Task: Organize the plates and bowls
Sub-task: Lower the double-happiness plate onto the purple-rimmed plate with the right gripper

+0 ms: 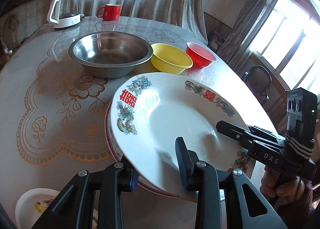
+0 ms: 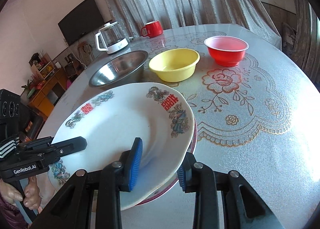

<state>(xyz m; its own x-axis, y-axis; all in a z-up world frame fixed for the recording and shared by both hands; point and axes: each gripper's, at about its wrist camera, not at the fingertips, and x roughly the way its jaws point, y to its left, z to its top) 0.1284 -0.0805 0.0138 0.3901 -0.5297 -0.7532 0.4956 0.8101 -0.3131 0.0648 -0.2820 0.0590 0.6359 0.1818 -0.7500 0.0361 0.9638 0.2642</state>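
- Tabletop (image 2: 250, 149), round, under a lace-patterned cover, carried everything; the task's dishes sat on its near and middle part.
- White plate (image 1: 170, 121) with red characters and dragon prints was tilted, held above a red-rimmed plate (image 2: 193, 145) whose edge peeked out just beneath it at the near edge of the tabletop.
- Steel bowl (image 1: 110, 57), yellow bowl (image 1: 170, 61) and red bowl (image 1: 200, 55) stood in a row behind the plates, steel and yellow about touching, red just beside yellow.
- Another white plate (image 1: 34, 205) with a flower print showed at the lower left, partly hidden.
- Kettle (image 1: 66, 11) and red mug (image 1: 111, 12) stood at the far side, well apart from the dishes.
- Left gripper (image 1: 158, 169) was clenched on the white plate's near rim, 1 pad above, 1 below.
- Right gripper (image 2: 160, 165) was clamped on the same plate's opposite rim, likewise 1 pad on top and 1 under.
- Risks, as I judge them: both grips sat on a thin glazed rim only, so the tilted plate could slip out if either gripper loosened or the 2 hands pulled apart or twisted unevenly.
- Lowering it off-centre could chip it against the red-rimmed plate or shove that plate off the near edge.
- Swinging it forward could knock the steel bowl.
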